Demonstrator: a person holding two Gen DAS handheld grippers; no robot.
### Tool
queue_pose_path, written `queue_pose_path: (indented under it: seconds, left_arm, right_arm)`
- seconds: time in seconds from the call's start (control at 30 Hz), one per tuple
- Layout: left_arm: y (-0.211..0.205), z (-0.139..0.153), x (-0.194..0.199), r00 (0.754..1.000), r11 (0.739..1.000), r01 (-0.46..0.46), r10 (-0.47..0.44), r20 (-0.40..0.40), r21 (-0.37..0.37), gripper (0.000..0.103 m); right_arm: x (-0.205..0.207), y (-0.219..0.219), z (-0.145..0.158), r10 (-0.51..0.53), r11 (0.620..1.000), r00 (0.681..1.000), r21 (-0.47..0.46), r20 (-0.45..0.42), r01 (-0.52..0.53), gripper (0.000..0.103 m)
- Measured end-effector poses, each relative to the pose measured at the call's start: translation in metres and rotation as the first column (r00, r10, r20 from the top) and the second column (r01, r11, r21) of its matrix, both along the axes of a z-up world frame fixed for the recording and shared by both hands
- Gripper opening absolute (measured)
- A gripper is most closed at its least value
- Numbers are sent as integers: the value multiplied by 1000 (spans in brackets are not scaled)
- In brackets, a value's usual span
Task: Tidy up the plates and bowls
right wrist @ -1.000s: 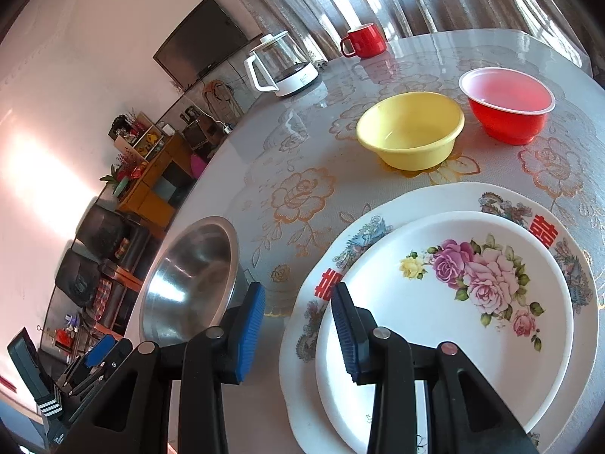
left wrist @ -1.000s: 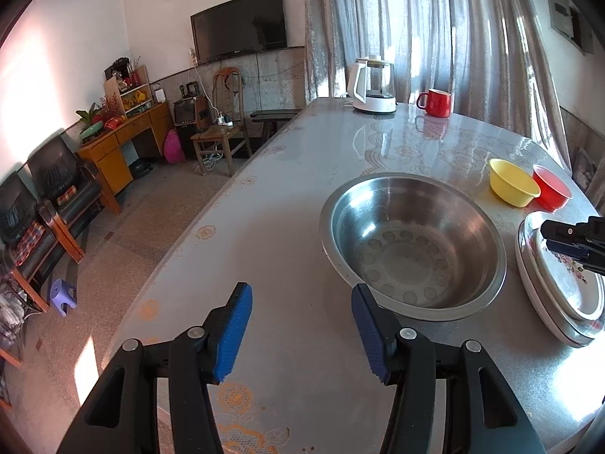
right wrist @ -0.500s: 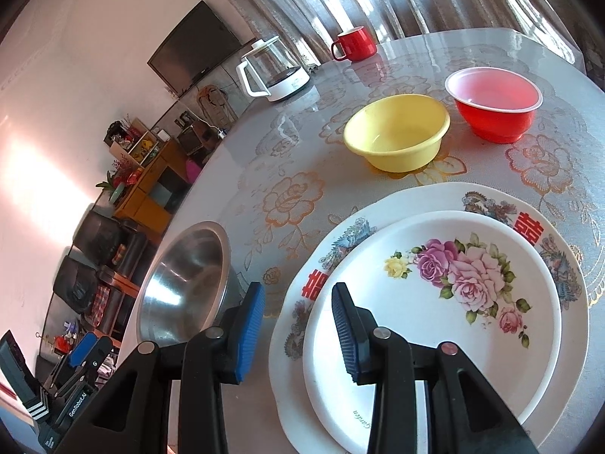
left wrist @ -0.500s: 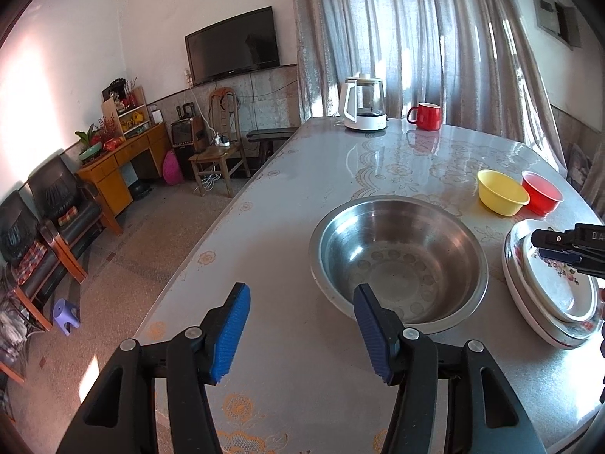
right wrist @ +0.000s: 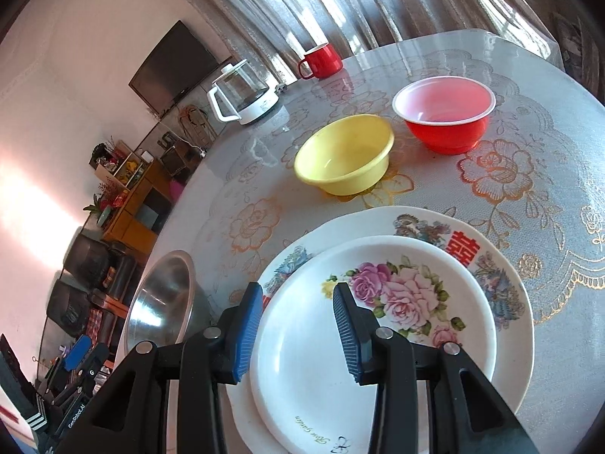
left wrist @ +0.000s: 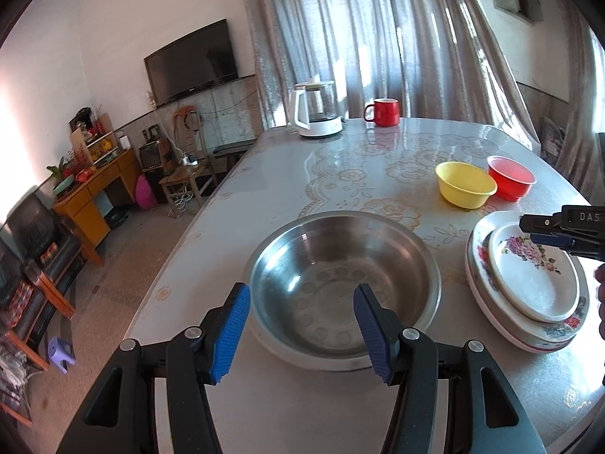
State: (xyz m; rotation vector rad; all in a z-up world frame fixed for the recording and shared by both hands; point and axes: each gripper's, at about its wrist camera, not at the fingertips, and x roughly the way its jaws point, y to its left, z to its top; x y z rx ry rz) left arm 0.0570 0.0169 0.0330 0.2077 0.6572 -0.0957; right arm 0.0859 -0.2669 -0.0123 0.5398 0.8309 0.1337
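Steel, round and shiny, a wide metal bowl (left wrist: 342, 289) is sitting on the glossy floral surface (left wrist: 378, 159), just beyond the left tool (left wrist: 301, 331), whose blue ribbed pads are gaping wide around nothing. Beside it, a small rose-printed plate (right wrist: 372, 335) is lying stacked on a larger patterned plate (right wrist: 506, 291). The right tool (right wrist: 297, 331) is hovering over their near edge, parted and empty. Smooth yellow (right wrist: 344, 155) and red (right wrist: 444, 113) bowls are resting farther back.

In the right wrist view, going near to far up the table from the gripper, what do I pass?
Right gripper → small rose plate stacked on the larger plate → yellow bowl → red bowl → red mug.
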Motion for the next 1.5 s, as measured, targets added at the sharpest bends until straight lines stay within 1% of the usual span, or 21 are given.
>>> queue_pose_path:
  seconds: [0.27, 0.4, 0.53, 0.67, 0.9, 0.97, 1.03, 1.2, 1.27, 1.47, 1.5]
  left_arm:
    - [-32, -1, 15, 998, 997, 66, -66, -4, 35, 58]
    - [-47, -4, 25, 994, 994, 105, -103, -35, 34, 58]
    - [-63, -3, 41, 985, 989, 150, -151, -86, -16, 58]
    - [-81, 2, 62, 972, 979, 182, -192, -133, -88, 58]
    - [-118, 8, 102, 958, 966, 209, -233, -166, -150, 58]
    - [-129, 6, 118, 952, 964, 207, -238, -192, -170, 57]
    - [-137, 3, 132, 946, 960, 197, -240, -219, -199, 56]
    - [-155, -7, 165, 931, 952, 168, -238, -276, -255, 55]
    - [-161, -11, 176, 928, 953, 152, -230, -293, -264, 52]
    - [-180, -27, 211, 915, 946, 130, -229, -331, -297, 52]
    - [-183, -30, 216, 912, 947, 122, -225, -342, -297, 50]
  right_arm:
    - [1, -25, -3, -46, 999, 999, 1, -9, 46, 39]
    - [5, -37, -7, -69, 998, 997, 11, -18, 69, 39]
    - [12, -49, -8, -89, 996, 996, 13, -17, 89, 39]
    - [21, -60, -8, -113, 994, 993, 9, -25, 113, 39]
    - [41, -77, -7, -139, 990, 990, 20, -16, 140, 39]
    - [50, -77, -7, -134, 991, 991, 17, -8, 134, 39]
    - [60, -76, -7, -122, 992, 992, 17, -14, 122, 35]
    - [87, -71, -11, -95, 995, 995, 19, -30, 95, 31]
    - [98, -69, -14, -91, 996, 995, 11, -43, 92, 30]
    - [120, -71, -26, -93, 996, 992, -12, -85, 93, 29]
    - [122, -71, -28, -96, 995, 991, -14, -96, 95, 29]
